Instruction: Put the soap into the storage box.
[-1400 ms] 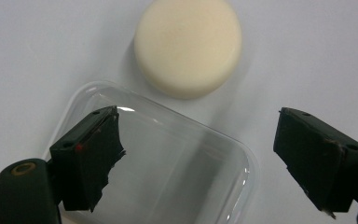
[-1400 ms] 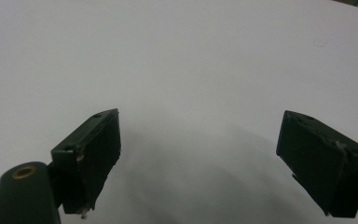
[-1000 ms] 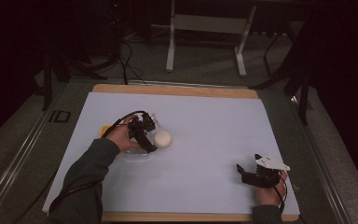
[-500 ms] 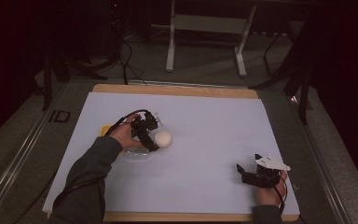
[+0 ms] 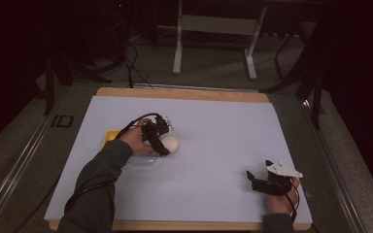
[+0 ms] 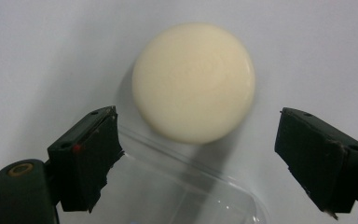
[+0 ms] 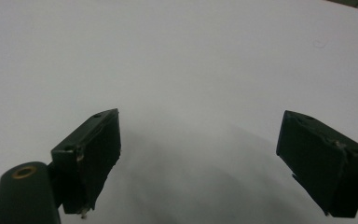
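Cream soap (image 6: 193, 81) lies on the white worktop (image 5: 223, 126) toward its left edge, just ahead of the left claw (image 6: 196, 158), whose jaws, just closing, stand apart untouching. A clear tray (image 6: 168, 191) underneath is cut off. The right claw (image 7: 200, 158) gapes near the front right corner.

The high view is dim: the floor and stands beyond the white-covered wooden desk (image 5: 213, 121) sink into near black, while the desk's sheet is evenly lit, without glare. In the left gripper view the round cream bar of soap (image 6: 193, 81) looks soft-edged, slightly blurred, casting a faint shadow toward the clear plastic tray (image 6: 168, 191). The right gripper view shows broad grey shadow under its tongs.
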Available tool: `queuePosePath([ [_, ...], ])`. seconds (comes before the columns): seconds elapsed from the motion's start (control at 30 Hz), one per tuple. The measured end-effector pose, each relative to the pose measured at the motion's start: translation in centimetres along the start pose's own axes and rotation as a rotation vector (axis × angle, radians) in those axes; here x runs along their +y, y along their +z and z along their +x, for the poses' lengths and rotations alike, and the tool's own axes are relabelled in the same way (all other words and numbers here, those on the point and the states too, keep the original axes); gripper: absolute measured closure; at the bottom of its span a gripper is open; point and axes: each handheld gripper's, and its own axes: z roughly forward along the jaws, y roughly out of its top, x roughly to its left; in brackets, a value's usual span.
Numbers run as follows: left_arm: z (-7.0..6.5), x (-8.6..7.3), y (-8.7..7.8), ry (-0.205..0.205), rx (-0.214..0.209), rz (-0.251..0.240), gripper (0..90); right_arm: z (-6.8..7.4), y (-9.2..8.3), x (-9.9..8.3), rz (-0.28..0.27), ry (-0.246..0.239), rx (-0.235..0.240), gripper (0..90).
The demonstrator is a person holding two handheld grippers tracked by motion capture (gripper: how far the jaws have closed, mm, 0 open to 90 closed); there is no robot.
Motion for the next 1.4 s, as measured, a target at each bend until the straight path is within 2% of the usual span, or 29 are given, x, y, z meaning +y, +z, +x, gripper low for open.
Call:
queuePosePath([
  [0.27, 0.3, 0.7, 1.0, -0.014, 0.006, -0.003, 10.9, 0.0, 0.0, 0.0, 0.0, -0.001, 0.002, 13.7],
  [0.43, 0.6, 0.9, 1.5, -0.028, -0.006, -0.002, 11.4, 0.0, 0.0, 0.0, 0.0, -0.002, 0.002, 13.7],
  [0.6, 0.5, 1.2, 2.2, -0.023, -0.005, -0.01, 14.0, 0.0, 0.0, 0.0, 0.002, -0.002, 0.004, 13.7],
  [0.73, 0.5, 1.5, 2.8, -0.022, -0.01, 0.005, 14.5, 0.0, 0.0, 0.0, 0.002, -0.002, 0.005, 13.6],
  [0.93, 0.8, 1.8, 3.7, -0.041, -0.022, 0.017, 14.5, 0.0, 0.0, 0.0, 0.003, -0.001, 0.006, 13.7],
  [1.27, 0.5, 2.1, 3.8, -0.015, -0.002, 0.053, 16.3, 0.0, 0.0, 0.0, 0.004, -0.004, 0.006, 13.7],
  [1.4, 0.3, 2.1, 3.6, 0.002, -0.008, 0.059, 22.3, 0.0, 0.0, 0.0, 0.004, -0.005, 0.006, 13.6],
])
